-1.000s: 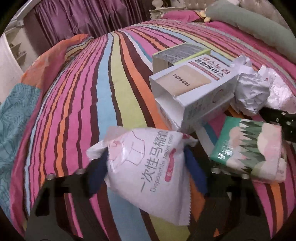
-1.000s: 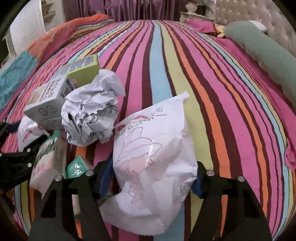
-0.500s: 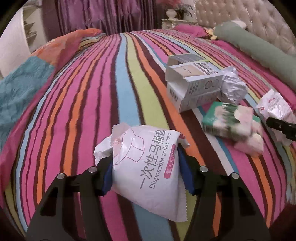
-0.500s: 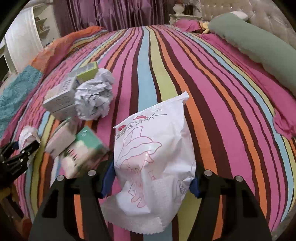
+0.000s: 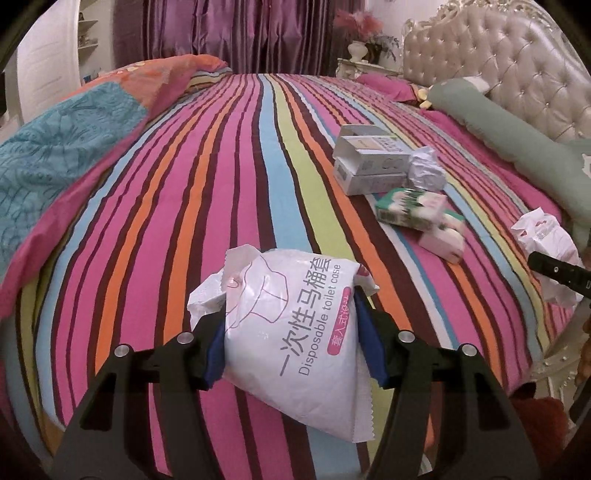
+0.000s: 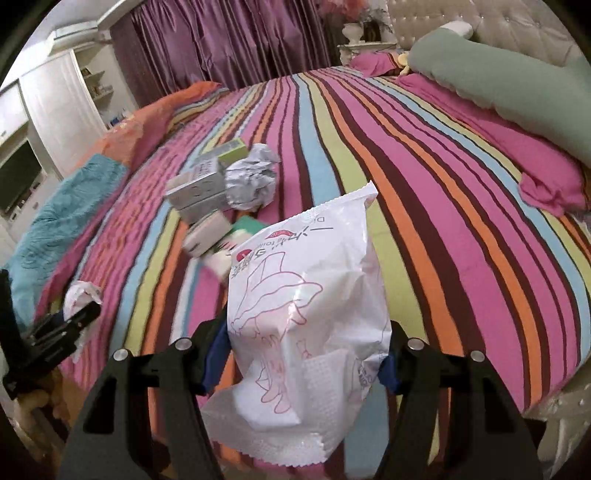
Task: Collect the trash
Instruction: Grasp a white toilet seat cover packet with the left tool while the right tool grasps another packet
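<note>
My left gripper is shut on a white "Disposable toilet case" packet and holds it above the striped bed. My right gripper is shut on a second white packet, also held above the bed; it also shows in the left wrist view. On the bed lie white cardboard boxes, a crumpled paper ball and green tissue packs. The same pile shows in the right wrist view: boxes, paper ball.
A long green pillow and a tufted headboard lie at the right. A teal and orange quilt is bunched at the left. Purple curtains hang behind. The bed's front edge is close below both grippers.
Both grippers have pulled back and up from the trash pile, each keeping its packet. The boxes, paper ball and tissue packs now lie farther away.
</note>
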### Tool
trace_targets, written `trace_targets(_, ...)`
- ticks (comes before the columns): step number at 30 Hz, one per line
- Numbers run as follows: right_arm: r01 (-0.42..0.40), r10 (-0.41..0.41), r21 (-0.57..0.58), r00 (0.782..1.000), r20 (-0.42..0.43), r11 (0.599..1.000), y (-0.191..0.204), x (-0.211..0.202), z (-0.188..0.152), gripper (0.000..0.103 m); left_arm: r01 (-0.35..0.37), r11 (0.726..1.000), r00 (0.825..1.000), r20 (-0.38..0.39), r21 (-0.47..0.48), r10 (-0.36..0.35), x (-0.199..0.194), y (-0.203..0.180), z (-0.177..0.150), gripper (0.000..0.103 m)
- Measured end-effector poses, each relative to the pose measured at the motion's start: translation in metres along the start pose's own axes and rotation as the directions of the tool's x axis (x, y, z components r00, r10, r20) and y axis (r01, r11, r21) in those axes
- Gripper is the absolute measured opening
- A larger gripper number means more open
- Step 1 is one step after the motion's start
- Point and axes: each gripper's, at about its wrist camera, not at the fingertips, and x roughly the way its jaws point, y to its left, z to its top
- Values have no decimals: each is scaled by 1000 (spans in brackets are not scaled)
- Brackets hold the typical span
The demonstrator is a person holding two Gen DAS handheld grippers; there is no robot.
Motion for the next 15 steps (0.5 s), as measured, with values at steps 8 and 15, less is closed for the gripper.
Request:
trace_targets(8, -46, 46, 13, 999, 2, 999, 6, -31, -30, 61, 19, 1000, 1000, 5, 3, -20, -35, -5, -36, 58)
trace_targets(15, -68, 69, 36, 998, -8, 997, 10, -55, -70, 62, 54, 998, 999, -3, 40, -54, -65, -17, -72, 58)
